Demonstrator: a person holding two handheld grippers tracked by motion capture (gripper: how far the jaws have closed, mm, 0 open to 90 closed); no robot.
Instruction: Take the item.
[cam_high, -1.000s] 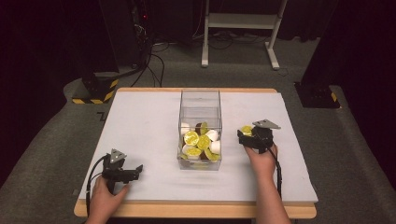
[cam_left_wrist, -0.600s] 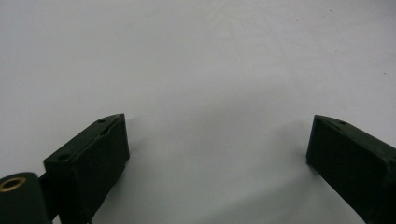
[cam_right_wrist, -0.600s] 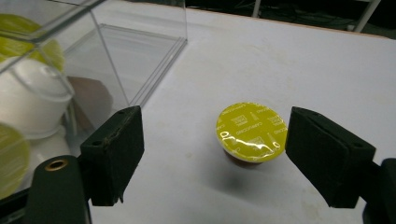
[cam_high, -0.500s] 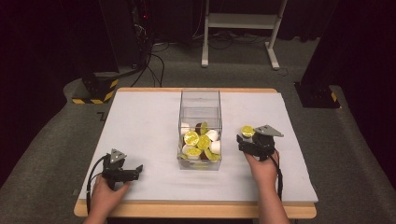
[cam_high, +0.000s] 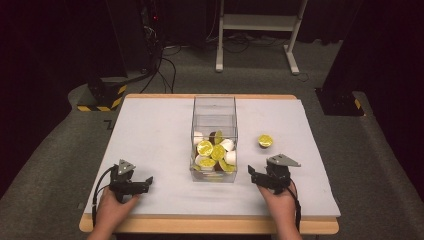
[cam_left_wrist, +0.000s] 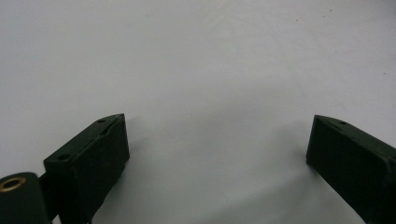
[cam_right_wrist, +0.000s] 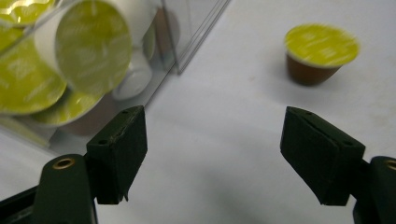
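Observation:
A clear plastic box (cam_high: 214, 107) stands at the table's middle, holding several yellow-lidded and white capsules (cam_high: 212, 152). One brown capsule with a yellow lid (cam_high: 265, 141) stands alone on the white table, right of the box. My right gripper (cam_high: 253, 176) sits nearer the front edge, apart from that capsule and pointing left toward the box. In the right gripper view the gripper (cam_right_wrist: 212, 140) is open with bare table between its jaws, which have just been closing a little. The lone capsule (cam_right_wrist: 321, 51) lies beyond them, and the box (cam_right_wrist: 196, 28) is at the upper left. My left gripper (cam_high: 145, 182) (cam_left_wrist: 217, 140) rests open over bare table at the front left.
The white table top (cam_high: 150, 130) ends in a wooden front edge (cam_high: 210, 225). Beyond the table lie dark floor, cables, a white stand's legs (cam_high: 255, 30) and yellow-black striped blocks (cam_high: 102, 95).
My right gripper has drawn back from beside the lone capsule toward the table's front edge. The capsule stays where it stood. My left gripper has not moved.

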